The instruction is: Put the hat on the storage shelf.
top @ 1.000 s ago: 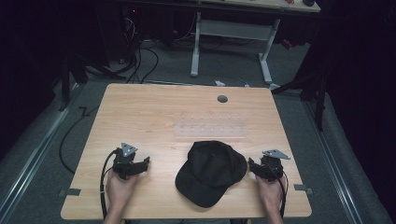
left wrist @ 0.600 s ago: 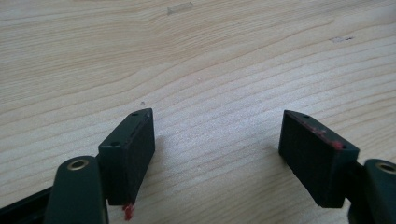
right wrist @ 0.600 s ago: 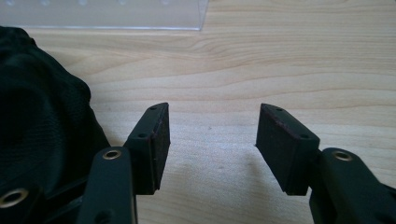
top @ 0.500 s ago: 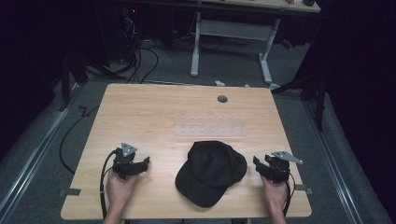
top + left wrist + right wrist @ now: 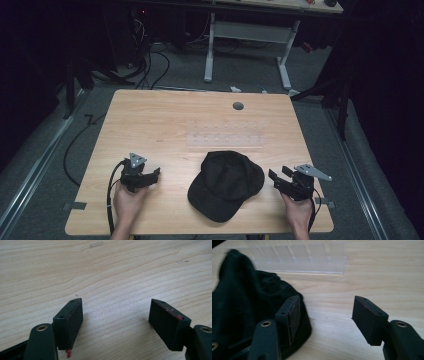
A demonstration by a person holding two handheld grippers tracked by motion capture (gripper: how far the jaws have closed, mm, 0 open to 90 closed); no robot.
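Cap (image 5: 226,184) and right tool (image 5: 281,180) are the pair that matters: the black baseball cap lies on the desk (image 5: 165,120) near its front edge, between the two hands, and the right tool sits just beside the cap's right rim with its tips aimed at it. In the right gripper view the cap's dark fabric (image 5: 249,307) bulks up on the left behind the left-hand jaw, so the rim lies slightly to the left of that tool's line, not between the jaws. Both jaws there stand spread wide with nothing between them.

The left tool (image 5: 150,175) rests farther from the cap, with bare wood between them; in its own view the jaws are likewise spread and hold nothing, with only desk grain ahead (image 5: 115,285).

Seen from above, the cap's long axis runs diagonally, crown toward the back right, brim toward the front left. A clear plastic strip (image 5: 226,139) lies just behind it. The right hand is judged nearer for a first grasp.
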